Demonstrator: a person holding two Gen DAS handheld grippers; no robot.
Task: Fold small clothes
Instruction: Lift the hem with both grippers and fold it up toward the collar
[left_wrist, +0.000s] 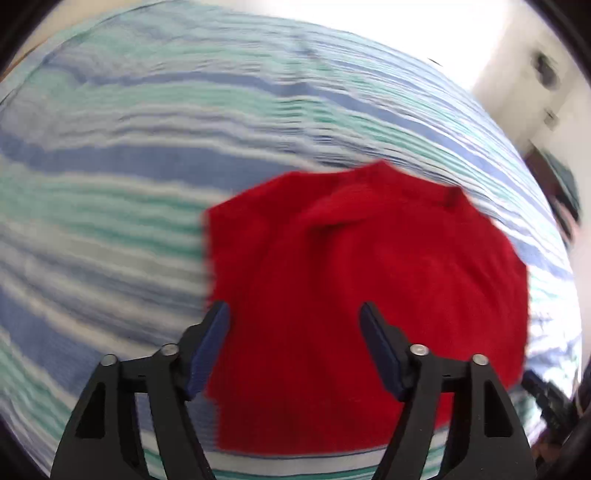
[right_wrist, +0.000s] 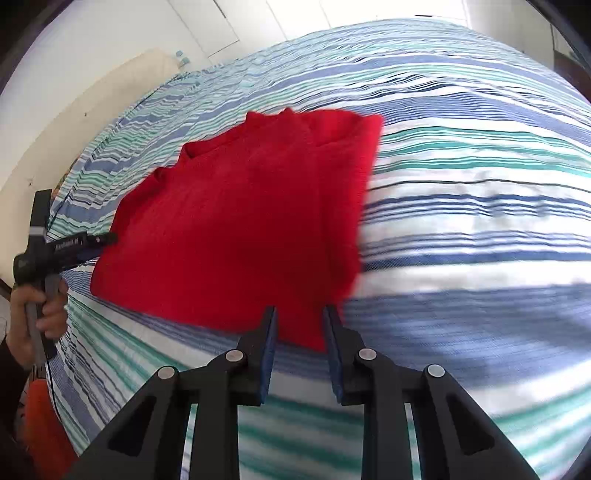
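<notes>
The red garment (left_wrist: 351, 295) looks soft, light and limp. Left gripper (left_wrist: 295, 314) jaws spread, right gripper (right_wrist: 300, 317) jaws part-open around its corner; pinch there.

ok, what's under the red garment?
The red garment lies on the striped bedspread, which shows on all sides of it. Whatever lies directly beneath the cloth is covered, so anything else there cannot be seen.

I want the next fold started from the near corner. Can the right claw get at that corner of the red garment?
Probably yes: the right claw stands open astride the red garment's near corner, nothing between.
</notes>
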